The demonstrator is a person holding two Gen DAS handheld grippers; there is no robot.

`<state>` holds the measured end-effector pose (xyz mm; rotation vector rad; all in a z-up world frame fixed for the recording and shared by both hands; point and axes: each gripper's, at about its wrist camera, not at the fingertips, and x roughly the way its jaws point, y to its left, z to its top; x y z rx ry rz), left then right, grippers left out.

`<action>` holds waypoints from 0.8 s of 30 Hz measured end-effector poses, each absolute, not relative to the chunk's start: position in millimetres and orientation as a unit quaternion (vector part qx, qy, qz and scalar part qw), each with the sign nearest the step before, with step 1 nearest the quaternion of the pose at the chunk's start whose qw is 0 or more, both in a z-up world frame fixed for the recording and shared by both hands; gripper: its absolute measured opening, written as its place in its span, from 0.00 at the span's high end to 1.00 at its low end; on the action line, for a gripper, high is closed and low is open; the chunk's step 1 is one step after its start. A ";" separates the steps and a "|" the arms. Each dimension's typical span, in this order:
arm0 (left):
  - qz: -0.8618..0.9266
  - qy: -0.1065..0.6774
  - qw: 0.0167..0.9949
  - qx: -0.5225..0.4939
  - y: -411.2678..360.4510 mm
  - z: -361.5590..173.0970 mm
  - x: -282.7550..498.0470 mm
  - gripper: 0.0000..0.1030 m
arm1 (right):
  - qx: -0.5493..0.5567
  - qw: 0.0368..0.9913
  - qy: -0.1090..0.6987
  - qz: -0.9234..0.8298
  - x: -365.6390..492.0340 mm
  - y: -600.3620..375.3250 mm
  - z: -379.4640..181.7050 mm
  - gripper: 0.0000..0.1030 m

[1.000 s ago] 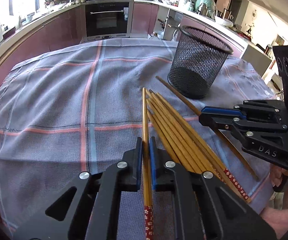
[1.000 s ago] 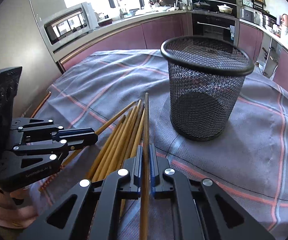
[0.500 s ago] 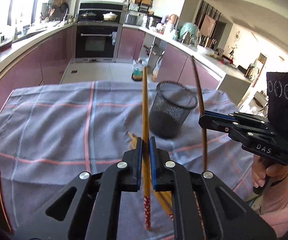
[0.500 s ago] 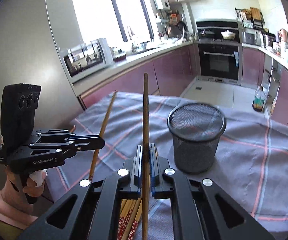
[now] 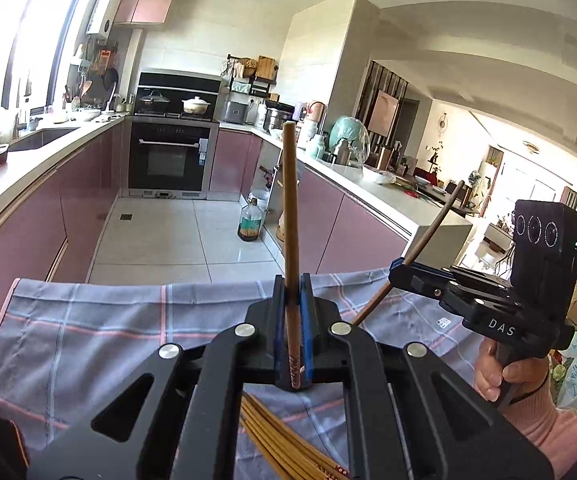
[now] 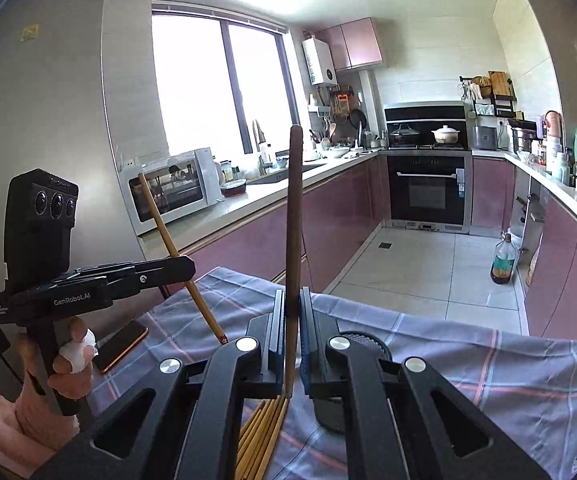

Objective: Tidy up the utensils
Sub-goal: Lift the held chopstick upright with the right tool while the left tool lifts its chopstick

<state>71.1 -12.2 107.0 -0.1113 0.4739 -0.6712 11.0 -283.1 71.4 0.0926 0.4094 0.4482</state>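
Left wrist view: checked grey cloth (image 5: 88,320) across lower left of frame; left gripper (image 5: 292,308) at bottom centre, jaws clamped on one chopstick (image 5: 290,208) that stands near upright, tip up toward centre of frame, patterned butt end just below the pads; loose chopsticks (image 5: 288,452) in a bundle on the cloth at bottom centre, under the gripper body; right gripper (image 5: 394,272) at right of frame, held by a hand (image 5: 504,372) in a pink sleeve, jaws together on a second chopstick (image 5: 428,240) tilted up to the right.

Right wrist view: left gripper (image 6: 190,268) at left of frame, gripped by a hand (image 6: 68,364) with a white bandage on one finger, clamped on its tilted chopstick (image 6: 168,240); phone (image 6: 120,344) flat on the cloth (image 6: 488,380) just right of that hand; right gripper (image 6: 290,312) bottom centre, jaws closed on a near-upright chopstick (image 6: 293,220); chopstick bundle (image 6: 260,436) below it; black mesh holder (image 6: 362,340) rim just showing behind the right-hand finger, mostly hidden.
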 end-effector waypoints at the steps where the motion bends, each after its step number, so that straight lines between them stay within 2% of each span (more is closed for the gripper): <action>1: -0.329 0.225 0.916 -0.053 -15.2 114.4 72.6 0.93 | 0.045 0.955 0.196 0.219 12.2 -285.9 76.1 0.95; 9: -0.337 0.224 0.914 -0.029 -51.1 146.1 93.0 0.93 | 0.052 0.961 0.190 0.194 33.0 -310.4 89.0 0.95; 24: -0.347 0.326 0.878 0.037 -109.7 77.1 134.4 0.93 | 0.071 0.926 0.318 0.193 87.8 -304.4 26.8 0.95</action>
